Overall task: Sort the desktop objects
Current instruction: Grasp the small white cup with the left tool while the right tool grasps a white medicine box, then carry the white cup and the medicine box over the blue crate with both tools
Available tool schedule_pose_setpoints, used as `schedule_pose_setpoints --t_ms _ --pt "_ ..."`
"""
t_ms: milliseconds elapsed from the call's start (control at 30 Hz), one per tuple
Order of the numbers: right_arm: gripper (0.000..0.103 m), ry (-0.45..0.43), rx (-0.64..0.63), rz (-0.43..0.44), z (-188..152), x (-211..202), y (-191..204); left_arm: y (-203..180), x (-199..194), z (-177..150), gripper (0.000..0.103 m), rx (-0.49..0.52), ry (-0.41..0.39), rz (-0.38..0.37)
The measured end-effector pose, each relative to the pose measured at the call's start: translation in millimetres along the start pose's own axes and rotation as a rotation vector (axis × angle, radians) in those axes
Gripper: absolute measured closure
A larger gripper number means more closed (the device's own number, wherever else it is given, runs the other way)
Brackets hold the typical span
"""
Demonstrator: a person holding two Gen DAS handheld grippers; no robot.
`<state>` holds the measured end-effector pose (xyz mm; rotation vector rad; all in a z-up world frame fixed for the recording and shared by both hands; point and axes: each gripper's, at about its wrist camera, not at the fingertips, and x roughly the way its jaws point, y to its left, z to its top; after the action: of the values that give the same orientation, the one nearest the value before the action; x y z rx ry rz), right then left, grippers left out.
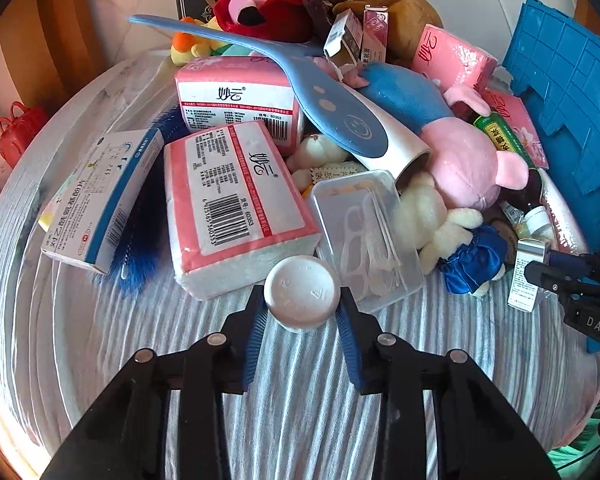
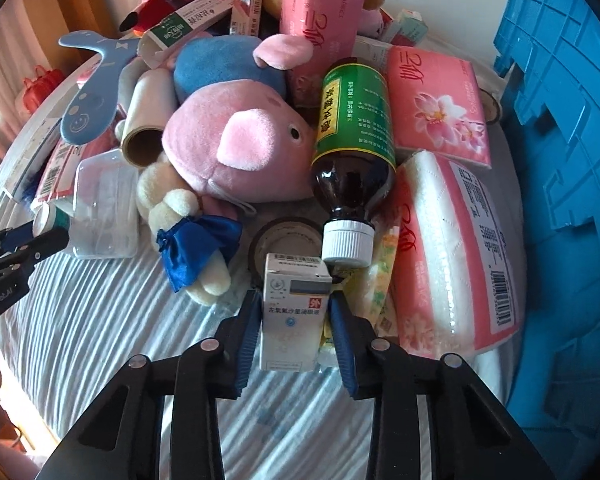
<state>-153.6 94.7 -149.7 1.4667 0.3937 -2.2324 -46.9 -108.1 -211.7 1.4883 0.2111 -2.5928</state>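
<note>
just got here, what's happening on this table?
A person with two handheld grippers is sorting a pile of toys, tissue packs and medicine. The left gripper is closed on a small white bottle. The right gripper is closed on a small white medicine box. A blue crate stands at the right.

Your left gripper (image 1: pixel 302 310) and right gripper (image 2: pixel 294 320): black angular linkages, silver rivets, ribbed blue pads (image 1: pixel 255 340); white lettering (possibly "DAS") on one body.
</note>
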Motion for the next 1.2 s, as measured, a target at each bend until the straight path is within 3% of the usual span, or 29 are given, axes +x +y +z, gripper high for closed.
schedule_pose_setpoints --t_ms 300,467,900,1200 --pt "0.072 -0.067 -0.026 0.057 -13.7 -37.7 12.1 -5.2 -50.7 2.3 0.069 -0.004 -0.106 0.009" --pt "0.072 -0.154 -0.04 0.059 5.4 -63.6 32.4 -15.4 -87.1 8.8 0.069 0.017 -0.189 -0.004" --pt "0.072 -0.498 -0.013 0.006 14.2 -211.1 7.2 -83.3 -176.7 49.3 0.069 0.085 -0.382 -0.063" --pt "0.072 -0.715 0.076 -0.06 -5.6 -308.1 -43.3 -155.4 -242.3 82.1 0.069 0.16 -0.513 -0.213"
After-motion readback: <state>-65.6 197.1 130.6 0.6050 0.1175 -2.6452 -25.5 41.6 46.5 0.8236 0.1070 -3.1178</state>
